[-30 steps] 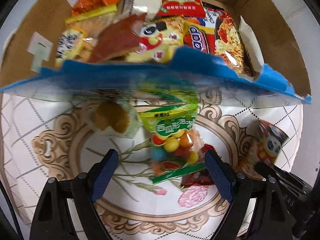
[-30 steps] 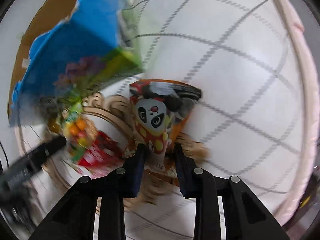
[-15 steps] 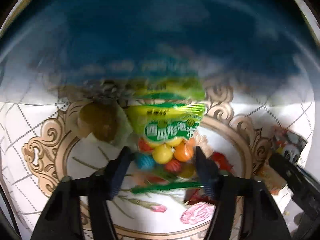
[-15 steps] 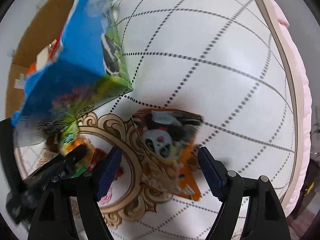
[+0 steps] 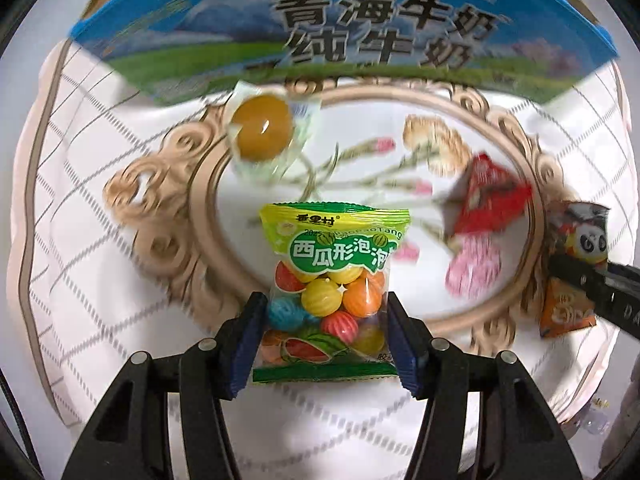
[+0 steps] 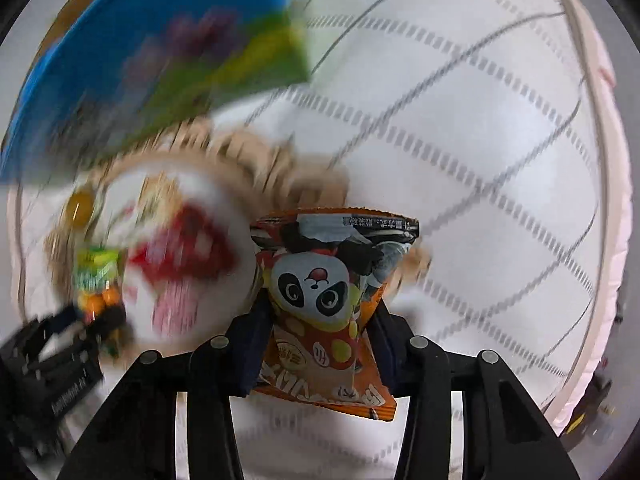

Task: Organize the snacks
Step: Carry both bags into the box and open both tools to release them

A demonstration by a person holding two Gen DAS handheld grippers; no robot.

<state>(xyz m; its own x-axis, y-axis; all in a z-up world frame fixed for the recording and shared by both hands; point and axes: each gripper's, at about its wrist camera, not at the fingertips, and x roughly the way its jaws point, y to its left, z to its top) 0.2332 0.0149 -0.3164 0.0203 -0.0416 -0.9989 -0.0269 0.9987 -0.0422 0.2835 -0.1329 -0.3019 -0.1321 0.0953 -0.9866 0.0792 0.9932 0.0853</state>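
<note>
My left gripper [image 5: 325, 334] is shut on a clear green-topped bag of coloured gum balls [image 5: 332, 276], held between its blue pads. My right gripper [image 6: 320, 340] is shut on an orange panda snack packet [image 6: 328, 292], which also shows at the right edge of the left wrist view [image 5: 580, 240]. A red packet [image 5: 486, 200] and a clear-wrapped yellow round snack [image 5: 262, 128] lie on the white quilted mat [image 5: 100, 280]. The blue milk carton box [image 5: 340, 20] stands behind them.
The mat has a beige ornamental oval with flowers [image 5: 472, 264]. Its pink padded edge [image 6: 600, 160] runs along the right. The left gripper's black body shows at the lower left of the right wrist view [image 6: 52, 364].
Both grippers have closed: the left on the gum ball bag, the right on the panda packet after opening half a second ago. The left camera has dropped below the box rim.
</note>
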